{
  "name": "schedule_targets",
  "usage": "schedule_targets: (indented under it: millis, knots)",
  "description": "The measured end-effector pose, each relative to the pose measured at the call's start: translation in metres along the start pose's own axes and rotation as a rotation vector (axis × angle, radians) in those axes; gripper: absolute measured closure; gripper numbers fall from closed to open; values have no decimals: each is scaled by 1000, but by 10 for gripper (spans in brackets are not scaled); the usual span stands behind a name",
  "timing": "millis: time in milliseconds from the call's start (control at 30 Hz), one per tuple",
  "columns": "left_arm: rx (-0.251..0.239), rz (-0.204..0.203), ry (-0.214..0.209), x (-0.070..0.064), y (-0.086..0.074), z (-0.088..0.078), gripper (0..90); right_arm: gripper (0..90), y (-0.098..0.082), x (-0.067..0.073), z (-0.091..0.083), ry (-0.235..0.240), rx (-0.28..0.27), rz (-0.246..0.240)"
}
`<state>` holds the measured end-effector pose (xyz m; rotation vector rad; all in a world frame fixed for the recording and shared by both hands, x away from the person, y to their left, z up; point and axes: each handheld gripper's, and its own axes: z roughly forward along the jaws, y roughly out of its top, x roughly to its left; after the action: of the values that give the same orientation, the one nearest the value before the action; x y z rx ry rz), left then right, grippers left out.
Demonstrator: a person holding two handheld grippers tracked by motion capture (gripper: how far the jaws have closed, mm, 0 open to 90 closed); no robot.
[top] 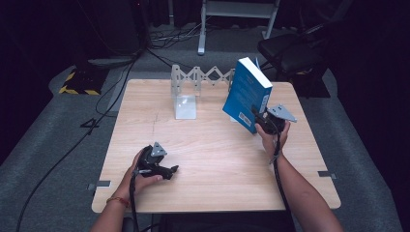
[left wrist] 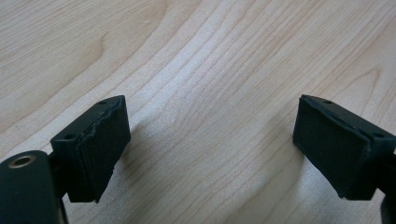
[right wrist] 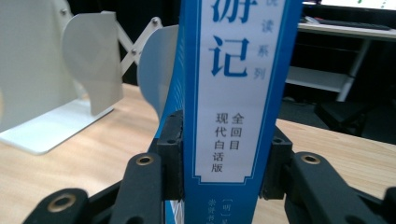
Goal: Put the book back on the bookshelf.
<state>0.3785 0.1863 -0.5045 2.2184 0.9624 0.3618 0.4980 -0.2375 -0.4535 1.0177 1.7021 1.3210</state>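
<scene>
A thick blue book [top: 247,93] hangs tilted above the right part of the wooden table [top: 212,159]. My right gripper [top: 261,118] is shut on its lower end. In the right gripper view the black pads [right wrist: 173,154] press both covers, with the white-labelled spine of the book [right wrist: 233,93] facing the camera. My left gripper [top: 170,170] rests low near the table's front left, held by a hand. Its jaws stand wide open in the left gripper view, where the left gripper [left wrist: 210,149] has only bare wood between its pads.
A white expanding book rack [top: 193,82] with a bookend plate stands at the table's back middle; the rack [right wrist: 70,70] is just left of the book in the right gripper view. A dark chair [top: 290,53] and cables lie on the floor behind the table.
</scene>
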Motion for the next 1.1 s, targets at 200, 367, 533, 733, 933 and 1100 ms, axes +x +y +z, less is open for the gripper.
schedule_targets:
  millis: [200,367,533,733,933,1100]
  knots:
    - [0,-1,-1,0,0,0,115,615,-6,-4,-12,47,-3,-13]
    - [0,-1,0,0,0,0,116,597,-7,-8,-15,64,19,-33]
    - [1,-2,-1,0,0,0,116,564,-16,-13,-19,108,93,-53]
    - [1,2,2,0,0,0,115,587,-39,-21,-16,177,196,-65]
    - [1,3,2,0,0,0,114,608,-47,-16,-4,172,251,-66]
    - [1,0,-5,0,0,1,112,617,-45,-9,-1,150,266,-44]
